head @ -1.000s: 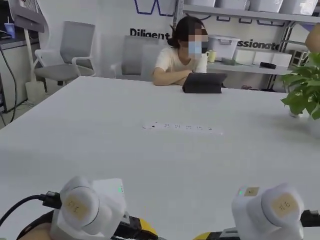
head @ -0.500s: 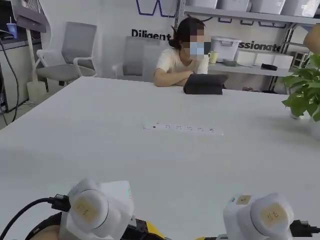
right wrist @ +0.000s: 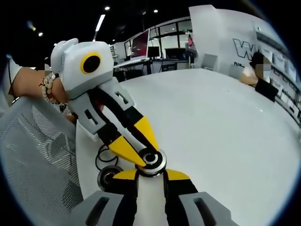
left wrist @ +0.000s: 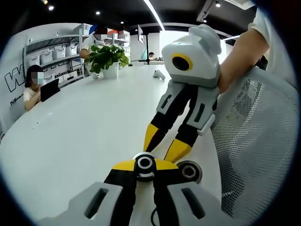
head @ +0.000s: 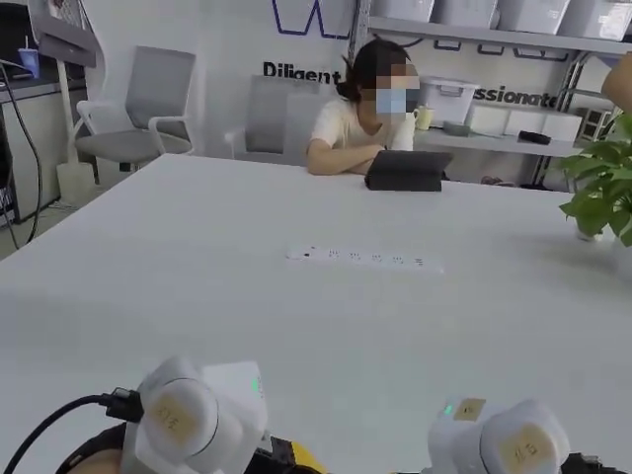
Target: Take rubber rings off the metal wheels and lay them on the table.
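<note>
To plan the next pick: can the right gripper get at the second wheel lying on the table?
Probably yes: the second wheel lies uncovered beside the right gripper, whose jaws flank the clamped wheel in the left gripper; it must leave that first.

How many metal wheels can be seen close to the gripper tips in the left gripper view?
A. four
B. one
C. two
C: one wheel sits between the tips of the left gripper, and a second wheel lies on the table just beside it.
</note>
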`<state>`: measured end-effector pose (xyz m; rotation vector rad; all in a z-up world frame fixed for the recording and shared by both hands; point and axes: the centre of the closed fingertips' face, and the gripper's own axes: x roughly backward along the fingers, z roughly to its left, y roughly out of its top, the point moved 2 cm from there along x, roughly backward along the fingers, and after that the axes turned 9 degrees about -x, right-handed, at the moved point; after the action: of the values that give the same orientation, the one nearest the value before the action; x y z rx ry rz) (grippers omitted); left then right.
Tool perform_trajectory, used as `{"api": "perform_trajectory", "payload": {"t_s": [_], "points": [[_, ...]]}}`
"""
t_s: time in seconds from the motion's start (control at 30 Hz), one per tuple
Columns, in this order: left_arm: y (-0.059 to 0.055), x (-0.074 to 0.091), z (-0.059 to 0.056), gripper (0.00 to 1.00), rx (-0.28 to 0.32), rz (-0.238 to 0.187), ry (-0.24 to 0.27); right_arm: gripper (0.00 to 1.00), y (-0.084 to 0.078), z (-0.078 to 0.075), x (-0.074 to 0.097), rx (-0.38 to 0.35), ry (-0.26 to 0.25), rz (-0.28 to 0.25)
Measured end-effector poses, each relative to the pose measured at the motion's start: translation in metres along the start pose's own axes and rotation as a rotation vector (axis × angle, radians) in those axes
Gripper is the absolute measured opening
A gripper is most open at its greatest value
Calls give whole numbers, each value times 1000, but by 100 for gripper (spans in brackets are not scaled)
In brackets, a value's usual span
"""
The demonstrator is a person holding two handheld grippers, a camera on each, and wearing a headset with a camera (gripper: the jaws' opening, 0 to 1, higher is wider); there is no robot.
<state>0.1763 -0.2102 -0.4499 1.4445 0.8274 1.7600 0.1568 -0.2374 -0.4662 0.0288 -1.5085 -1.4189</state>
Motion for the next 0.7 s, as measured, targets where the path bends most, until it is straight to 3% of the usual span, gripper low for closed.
{"api": "perform_trajectory", "payload": {"t_s": [0.2,0.47,0.6,0.7], "points": [[0,0,0,7,6,-4,5,11,-2,-1,2,62,-13,39],[0,0,1,7,21,-8,12,0,-2,-8,4,74,-41,45],[0,0,1,7,23,-7,14,0,-1,-9,4,43,-53,49],[0,0,1,7,28,-6,17,0,0,-14,7,-34,-72,46]]}}
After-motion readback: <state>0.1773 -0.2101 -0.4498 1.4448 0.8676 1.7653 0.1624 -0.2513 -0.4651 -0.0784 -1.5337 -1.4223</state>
